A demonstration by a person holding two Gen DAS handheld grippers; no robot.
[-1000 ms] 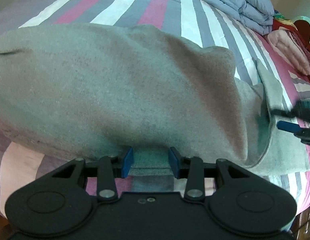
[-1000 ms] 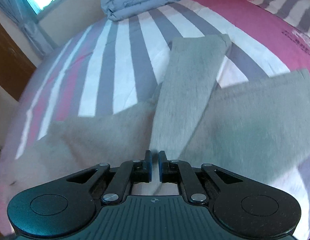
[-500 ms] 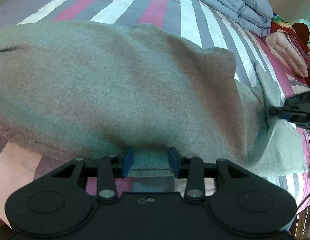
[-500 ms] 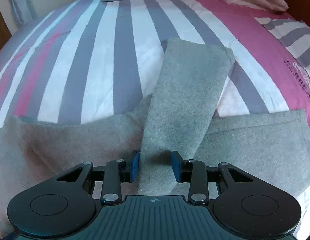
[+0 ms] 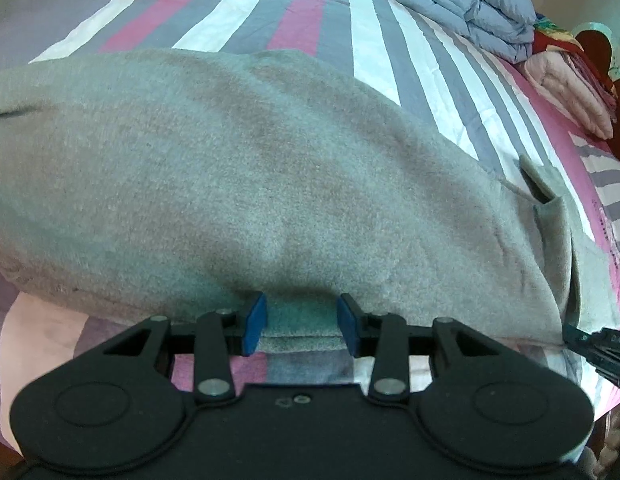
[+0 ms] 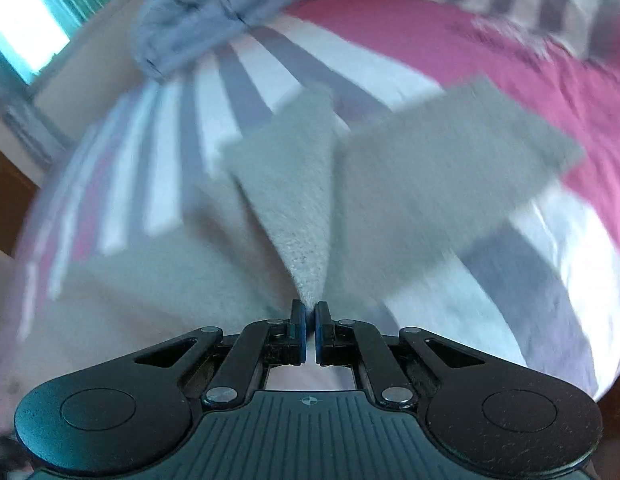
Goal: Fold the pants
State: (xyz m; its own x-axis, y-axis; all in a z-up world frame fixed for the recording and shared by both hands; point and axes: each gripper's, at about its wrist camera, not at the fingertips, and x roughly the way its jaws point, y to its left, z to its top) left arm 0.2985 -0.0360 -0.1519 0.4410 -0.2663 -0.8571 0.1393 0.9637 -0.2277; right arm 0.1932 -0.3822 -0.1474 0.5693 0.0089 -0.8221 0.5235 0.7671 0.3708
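Grey pants (image 5: 269,180) lie spread across a striped bed, bulging up in front of my left gripper (image 5: 301,322). Its blue pads are shut on a thick fold of the near hem. In the left wrist view my right gripper (image 5: 578,338) shows at the lower right edge, at the pants' near corner. The right wrist view is blurred by motion. In it my right gripper (image 6: 310,316) is shut, with a pointed tip of grey pants (image 6: 301,200) cloth pinched between its pads. A flat grey panel (image 6: 450,168) spreads to the right of that strip.
The striped bedsheet (image 5: 293,12) is pink, white and grey. A folded blue-grey duvet (image 5: 450,8) and a folded pink blanket (image 5: 562,92) lie at the far end. A bright window (image 6: 25,40) is at the upper left. The bed's near edge runs just below both grippers.
My right gripper let go of the cloth strip, opened, swept down to the pants' near right corner and shut on cloth there. My left gripper kept its hold in place.
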